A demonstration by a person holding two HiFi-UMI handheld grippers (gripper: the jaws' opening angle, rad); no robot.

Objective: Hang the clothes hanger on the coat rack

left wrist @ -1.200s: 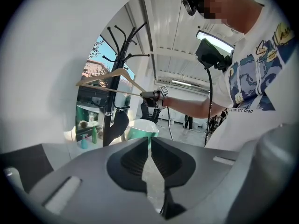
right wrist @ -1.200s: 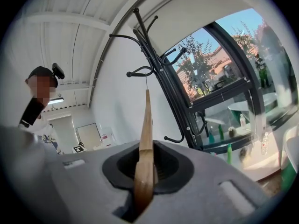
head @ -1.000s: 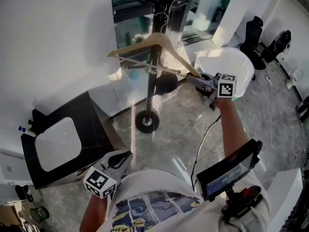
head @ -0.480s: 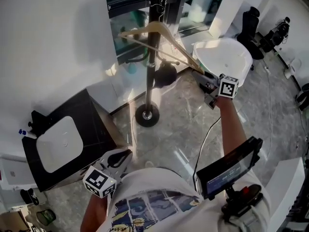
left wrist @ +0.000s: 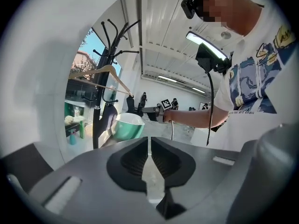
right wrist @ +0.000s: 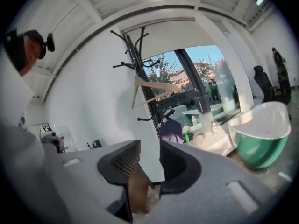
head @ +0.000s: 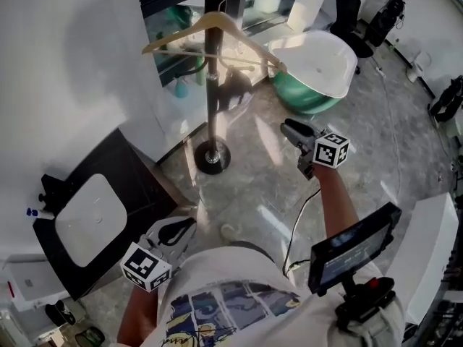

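Note:
The wooden clothes hanger hangs by its hook high on the black coat rack, with nothing holding it. It also shows in the left gripper view as the hanger and in the right gripper view as the hanger on the rack. My right gripper is below and to the right of the hanger, well apart from it. Its jaws have just been opening and are open, with nothing between them. My left gripper stays low by my body, jaws shut and empty.
A green and white tub stands right of the rack. The rack's round base rests on the stone floor. A black cabinet sits at the left against the white wall. A dark bag hangs low on the rack.
The right gripper has let go of the hanger's right end and drawn back and down, away from it. The hanger now hangs on the rack alone. The left gripper shifted slightly.

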